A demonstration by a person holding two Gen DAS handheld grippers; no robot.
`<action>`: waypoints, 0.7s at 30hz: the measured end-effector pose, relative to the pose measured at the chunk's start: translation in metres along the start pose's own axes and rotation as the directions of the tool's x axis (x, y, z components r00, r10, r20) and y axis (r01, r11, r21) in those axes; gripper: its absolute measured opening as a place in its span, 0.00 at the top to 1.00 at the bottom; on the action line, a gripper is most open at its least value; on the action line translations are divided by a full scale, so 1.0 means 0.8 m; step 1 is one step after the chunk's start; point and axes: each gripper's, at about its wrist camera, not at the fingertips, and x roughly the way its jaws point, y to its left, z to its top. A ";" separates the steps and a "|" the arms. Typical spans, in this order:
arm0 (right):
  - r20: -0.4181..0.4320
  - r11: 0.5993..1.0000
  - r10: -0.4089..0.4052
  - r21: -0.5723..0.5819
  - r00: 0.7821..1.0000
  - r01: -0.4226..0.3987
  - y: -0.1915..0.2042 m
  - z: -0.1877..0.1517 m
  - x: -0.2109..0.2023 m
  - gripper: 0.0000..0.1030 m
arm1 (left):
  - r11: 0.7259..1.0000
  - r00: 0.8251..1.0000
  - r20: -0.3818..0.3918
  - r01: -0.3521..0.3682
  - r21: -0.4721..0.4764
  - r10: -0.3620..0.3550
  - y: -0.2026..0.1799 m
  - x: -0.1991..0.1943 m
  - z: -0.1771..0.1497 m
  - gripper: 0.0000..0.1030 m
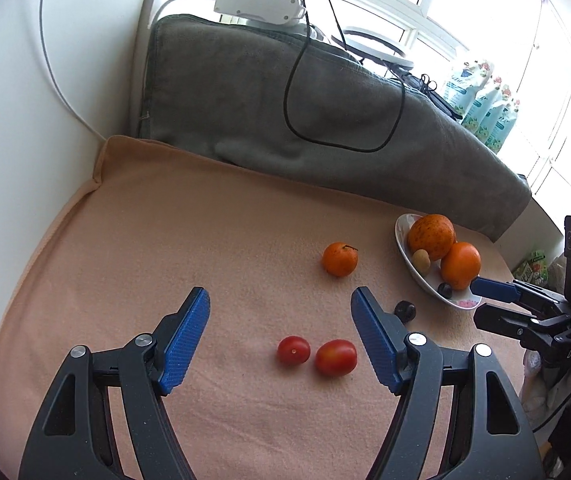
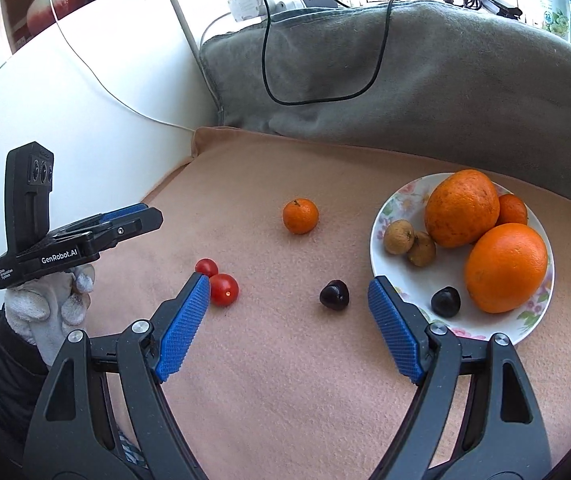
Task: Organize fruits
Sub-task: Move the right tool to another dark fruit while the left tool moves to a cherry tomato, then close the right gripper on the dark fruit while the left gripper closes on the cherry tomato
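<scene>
Peach fleece under loose fruit, both claws wide and empty
Your left claw [image 1: 281,300] hangs over two cherry tomatoes [image 1: 316,354]; thin-skinned and slick, so pinch one gently across its middle. Your right claw [image 2: 288,294] frames a dark cherry [image 2: 334,295] just left of the flowered plate [image 2: 395,200] of oranges; it's small, soft, prone to roll. A mandarin [image 2: 300,216] sits farther back. The cloth-covered counter [image 2: 285,380] gives underfoot; grey blanket [image 2: 445,80] and bright windows beyond

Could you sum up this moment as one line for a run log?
left gripper: open, empty, above two cherry tomatoes | right gripper: open, empty, near loose dark cherry | plate: holds oranges | mandarin: loose
</scene>
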 end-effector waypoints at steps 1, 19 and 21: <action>-0.005 1.000 0.007 0.003 1.000 -0.007 0.000 0.000 0.002 0.19 | 1.000 1.000 -0.004 0.004 -0.001 -0.004 0.001 0.000 -0.003 0.29; -0.124 0.994 -0.097 0.029 0.988 0.101 -0.004 -0.032 0.051 0.53 | 0.998 0.993 -0.099 0.068 0.002 -0.068 0.005 0.025 -0.041 0.60; -0.131 0.994 -0.097 0.041 0.987 0.103 -0.008 -0.033 0.054 0.53 | 0.997 0.992 -0.109 0.070 0.012 -0.068 0.003 0.027 -0.043 0.62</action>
